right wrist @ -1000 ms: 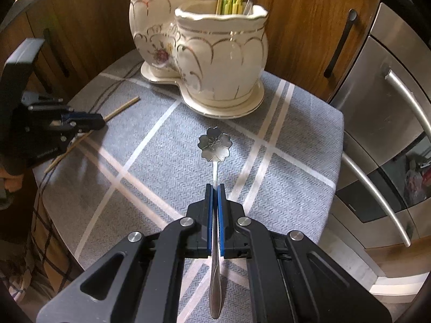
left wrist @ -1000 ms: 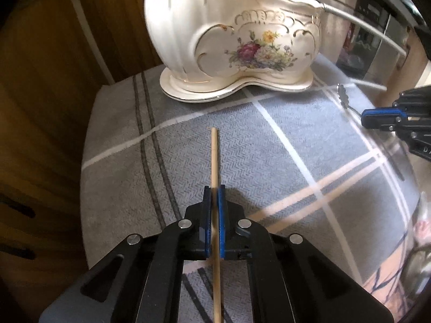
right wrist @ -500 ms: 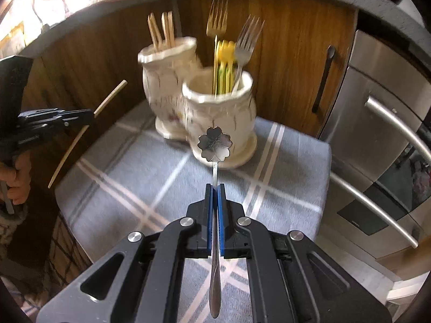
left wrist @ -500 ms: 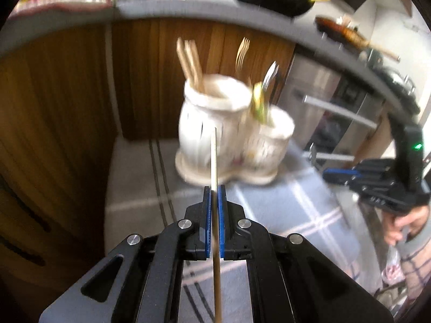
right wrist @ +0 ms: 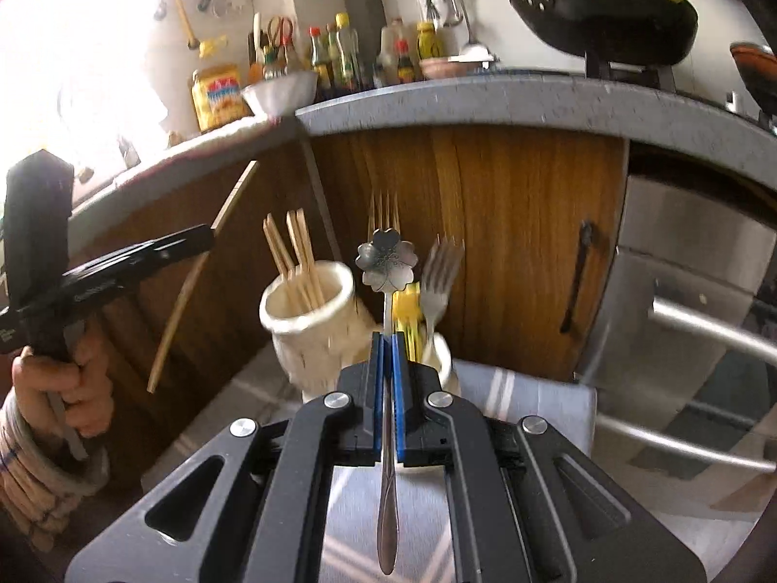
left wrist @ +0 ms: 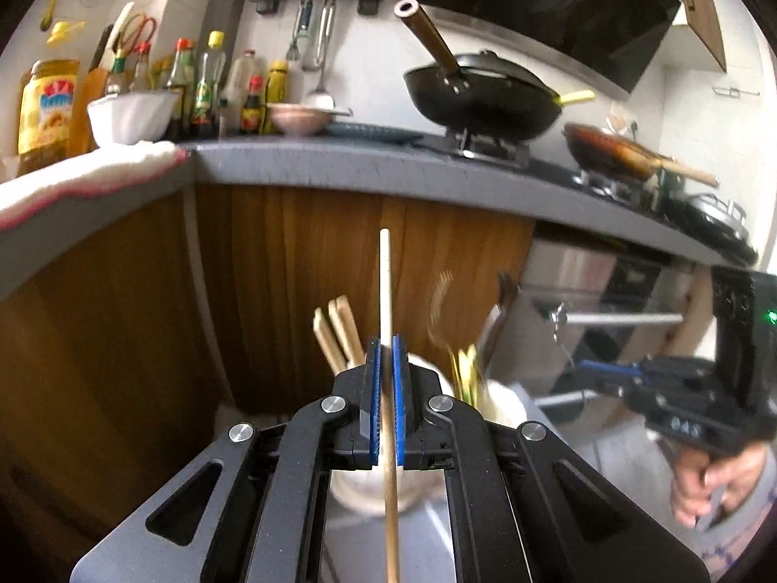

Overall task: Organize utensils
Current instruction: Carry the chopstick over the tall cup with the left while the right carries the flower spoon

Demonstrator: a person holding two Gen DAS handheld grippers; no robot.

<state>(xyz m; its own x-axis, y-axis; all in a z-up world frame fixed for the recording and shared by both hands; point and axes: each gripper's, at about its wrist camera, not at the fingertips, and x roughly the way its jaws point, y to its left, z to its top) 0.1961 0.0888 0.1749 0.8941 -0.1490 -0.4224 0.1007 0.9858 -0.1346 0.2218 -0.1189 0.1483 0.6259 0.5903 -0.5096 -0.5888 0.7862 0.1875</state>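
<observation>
Left wrist view: the left gripper [left wrist: 384, 364] has its jaws closed tight on a chopstick [left wrist: 387, 301], which points up in the air above the white holder [left wrist: 505, 403]. More chopsticks [left wrist: 337, 335] stand in the holder, blurred. The right gripper [left wrist: 590, 366] is at the right.

Right wrist view: the right gripper [right wrist: 387, 364] has its jaws clamped on a flower spoon [right wrist: 387, 267], held aloft before the holder [right wrist: 311, 320]. Forks [right wrist: 439, 269] stand in the nearer cup. At the left, the left gripper [right wrist: 206, 238] holds its chopstick [right wrist: 182, 301] slanted.

left gripper [left wrist: 384, 364] jaws clamped, right gripper [right wrist: 387, 364] likewise
</observation>
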